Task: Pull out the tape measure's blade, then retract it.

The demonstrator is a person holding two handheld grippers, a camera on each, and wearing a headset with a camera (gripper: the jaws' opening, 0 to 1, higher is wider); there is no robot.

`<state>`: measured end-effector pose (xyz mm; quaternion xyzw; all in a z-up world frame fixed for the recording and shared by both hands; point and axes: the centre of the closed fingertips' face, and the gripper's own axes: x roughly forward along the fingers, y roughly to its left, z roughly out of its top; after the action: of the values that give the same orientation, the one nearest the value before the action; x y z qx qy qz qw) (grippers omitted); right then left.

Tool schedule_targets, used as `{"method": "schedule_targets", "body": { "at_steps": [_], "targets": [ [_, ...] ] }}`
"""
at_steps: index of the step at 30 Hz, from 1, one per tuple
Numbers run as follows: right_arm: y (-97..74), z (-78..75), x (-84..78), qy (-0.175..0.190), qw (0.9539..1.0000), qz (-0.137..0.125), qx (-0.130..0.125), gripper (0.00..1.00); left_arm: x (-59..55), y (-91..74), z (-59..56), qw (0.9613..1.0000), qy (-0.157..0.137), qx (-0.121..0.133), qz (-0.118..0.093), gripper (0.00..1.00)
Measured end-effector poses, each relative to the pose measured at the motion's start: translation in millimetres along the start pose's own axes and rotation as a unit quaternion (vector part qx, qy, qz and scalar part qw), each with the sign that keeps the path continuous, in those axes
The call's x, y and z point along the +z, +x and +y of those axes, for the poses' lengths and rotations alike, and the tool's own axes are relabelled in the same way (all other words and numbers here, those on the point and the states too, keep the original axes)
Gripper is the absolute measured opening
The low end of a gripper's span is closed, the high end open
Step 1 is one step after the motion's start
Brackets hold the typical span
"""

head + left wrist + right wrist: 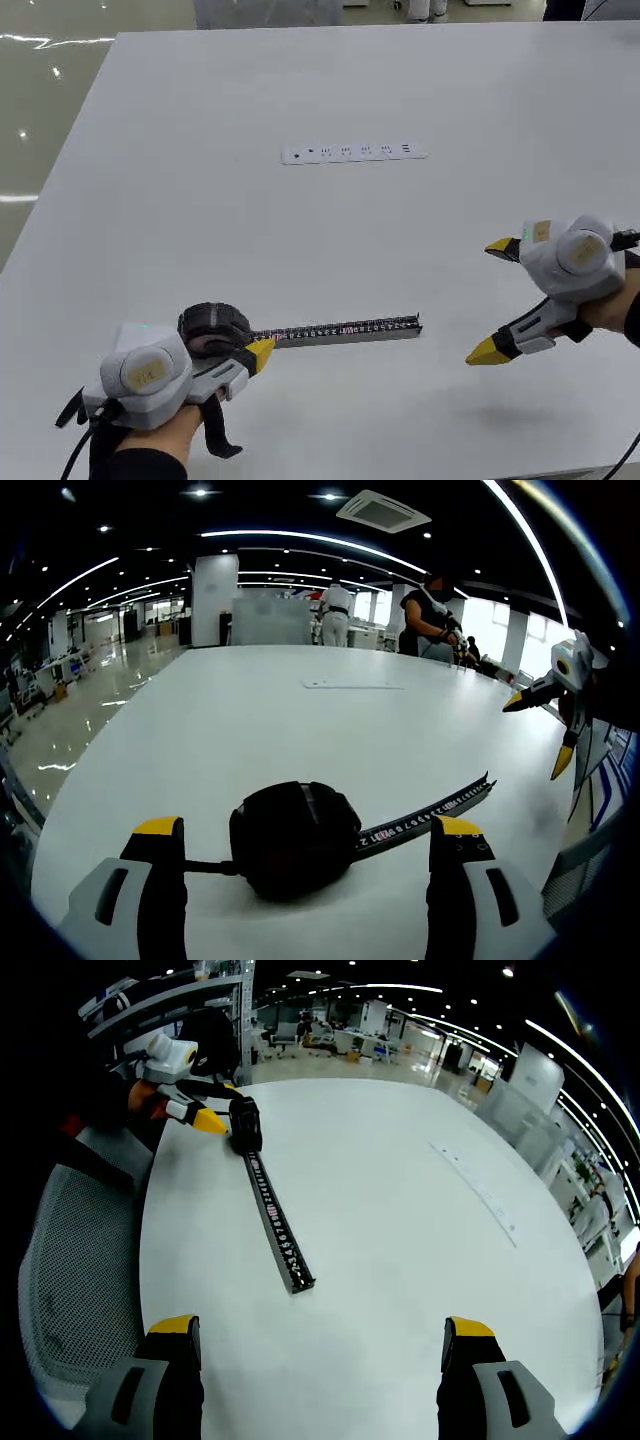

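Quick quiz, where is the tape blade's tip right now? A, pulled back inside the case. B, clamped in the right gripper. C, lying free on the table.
C: the blade lies stretched out on the table, its tip apart from the open right gripper.

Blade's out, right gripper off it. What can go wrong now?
The blade lies extended with the open right gripper clear of its tip, so an unguided retract may whip back.
The left gripper straddles the case with jaws open, unclamped; the case may skid or twist.
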<state>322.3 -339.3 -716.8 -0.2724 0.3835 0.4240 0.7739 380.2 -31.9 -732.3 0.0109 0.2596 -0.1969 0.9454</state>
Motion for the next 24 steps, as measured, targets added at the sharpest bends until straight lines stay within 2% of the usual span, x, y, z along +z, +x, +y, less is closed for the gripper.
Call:
{"method": "schedule_targets", "body": {
  "at_steps": [5, 10, 14, 17, 20, 24],
  "targets": [
    [11.2, -1.4, 6.4, -0.019, 0.9997, 0.007, 0.014, 0.99, 1.9, 4.9, 1.7, 0.9999, -0.013, 0.008, 0.0, 0.97],
    [23.6, -4.7, 14.2, -0.034, 0.999, 0.014, 0.026, 0.99, 0.2, 9.4, 4.5, 0.9998, -0.014, 0.01, 0.003, 0.97],
    [32.9, -5.6, 14.9, -0.047, 0.9979, 0.023, 0.038, 0.99, -5.3, 13.3, 8.9, 0.9998, -0.005, 0.014, 0.014, 0.95],
    [39.0, -5.9, 14.2, -0.057, 0.9969, 0.03, 0.046, 0.93, -5.9, 14.6, 11.3, 0.9997, -0.016, 0.015, 0.014, 0.95],
    [45.6, -5.7, 13.6, -0.05, 0.9967, 0.035, 0.053, 0.94, -6.7, 15.5, 10.7, 0.9996, -0.019, 0.015, 0.014, 0.95],
    [53.1, -5.0, 11.7, -0.064, 0.9953, 0.044, 0.058, 0.91, -7.8, 17.9, 9.3, 0.9996, -0.018, 0.012, 0.019, 0.91]
  ]
}}
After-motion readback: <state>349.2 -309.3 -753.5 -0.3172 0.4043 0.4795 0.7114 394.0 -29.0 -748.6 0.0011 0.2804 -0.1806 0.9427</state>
